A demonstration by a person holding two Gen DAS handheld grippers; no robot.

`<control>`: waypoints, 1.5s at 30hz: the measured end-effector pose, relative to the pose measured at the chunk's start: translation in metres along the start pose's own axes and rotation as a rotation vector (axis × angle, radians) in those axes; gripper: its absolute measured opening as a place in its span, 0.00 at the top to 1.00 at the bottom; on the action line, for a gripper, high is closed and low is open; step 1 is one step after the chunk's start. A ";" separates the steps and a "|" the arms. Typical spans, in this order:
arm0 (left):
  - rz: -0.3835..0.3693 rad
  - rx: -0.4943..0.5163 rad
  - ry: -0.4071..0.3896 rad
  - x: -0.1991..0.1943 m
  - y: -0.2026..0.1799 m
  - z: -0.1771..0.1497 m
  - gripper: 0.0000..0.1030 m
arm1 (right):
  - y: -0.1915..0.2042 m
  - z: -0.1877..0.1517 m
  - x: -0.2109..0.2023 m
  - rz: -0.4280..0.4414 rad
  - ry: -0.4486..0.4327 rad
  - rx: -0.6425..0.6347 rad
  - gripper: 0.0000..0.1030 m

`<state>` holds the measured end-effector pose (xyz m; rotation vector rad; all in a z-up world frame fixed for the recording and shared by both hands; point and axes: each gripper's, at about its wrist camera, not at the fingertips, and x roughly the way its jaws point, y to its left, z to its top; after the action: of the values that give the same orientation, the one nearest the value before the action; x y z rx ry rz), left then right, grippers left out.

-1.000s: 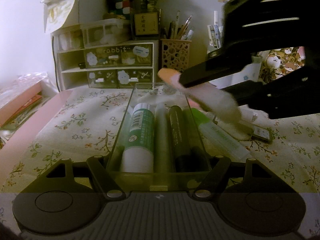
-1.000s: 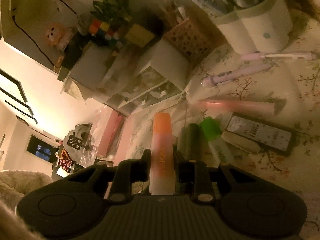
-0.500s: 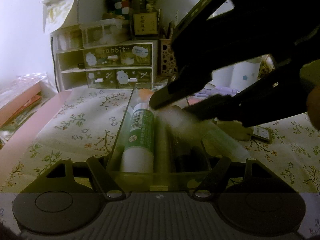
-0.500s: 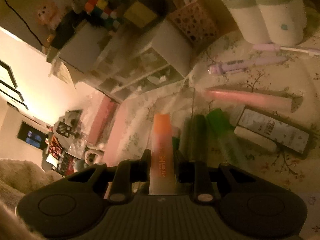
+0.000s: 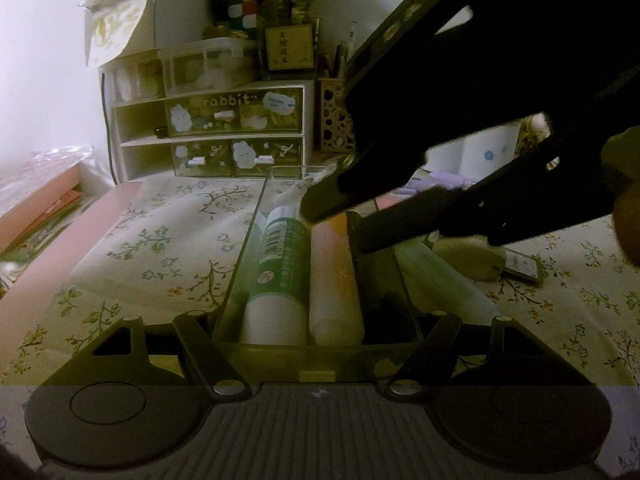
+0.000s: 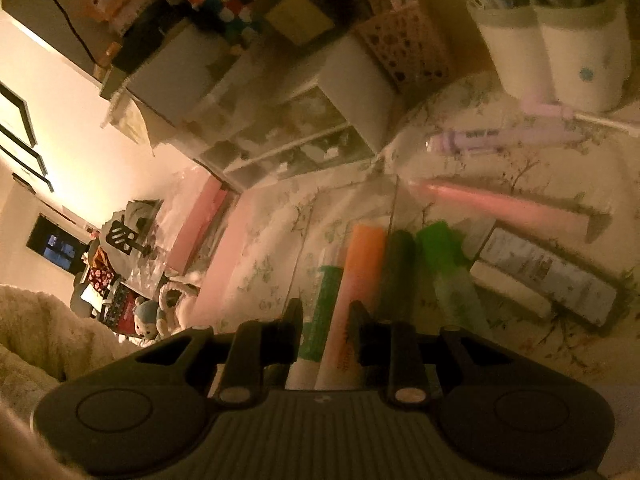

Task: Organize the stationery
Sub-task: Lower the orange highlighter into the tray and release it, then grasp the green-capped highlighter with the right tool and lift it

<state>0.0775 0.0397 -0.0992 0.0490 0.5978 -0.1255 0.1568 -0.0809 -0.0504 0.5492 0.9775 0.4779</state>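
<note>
On the floral-clothed desk (image 5: 168, 240), a clear tray (image 5: 240, 280) sits lengthwise, and the left gripper (image 5: 316, 332) has its jaws clamped on the tray's near end, one finger on each side wall. Inside the tray lies a white and green glue stick (image 5: 280, 272) on the left, an orange highlighter (image 5: 334, 276) in the middle and a dark marker (image 6: 398, 272) on the right. Down from the upper right comes the right gripper (image 6: 326, 328), black and large in the left wrist view, its tips low in the tray, straddling the orange highlighter. From its own camera the jaws look slightly parted, with the highlighter running between them; whether the pads press on it I cannot tell. Just outside the tray's right wall lies a green-capped marker (image 6: 444, 264), then a white eraser (image 6: 512, 292) and a dark flat box (image 6: 548, 276). Farther back rest a pink pen (image 6: 508, 208) and a purple pen (image 6: 500, 138), near white pen cups (image 6: 560, 60). A drawer unit (image 5: 208, 128) stands behind.
</note>
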 end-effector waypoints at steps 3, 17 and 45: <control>-0.001 0.001 0.001 0.000 0.000 0.000 0.29 | -0.004 0.003 -0.007 0.013 -0.017 0.003 0.72; -0.002 0.002 0.000 0.000 0.000 0.000 0.29 | -0.064 0.017 -0.058 -0.156 -0.155 0.040 0.72; -0.001 0.002 0.000 0.000 0.000 0.000 0.29 | -0.021 -0.016 -0.005 -0.264 -0.021 -0.346 0.71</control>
<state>0.0774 0.0396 -0.0994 0.0505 0.5974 -0.1274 0.1432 -0.0961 -0.0677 0.1112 0.9072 0.3918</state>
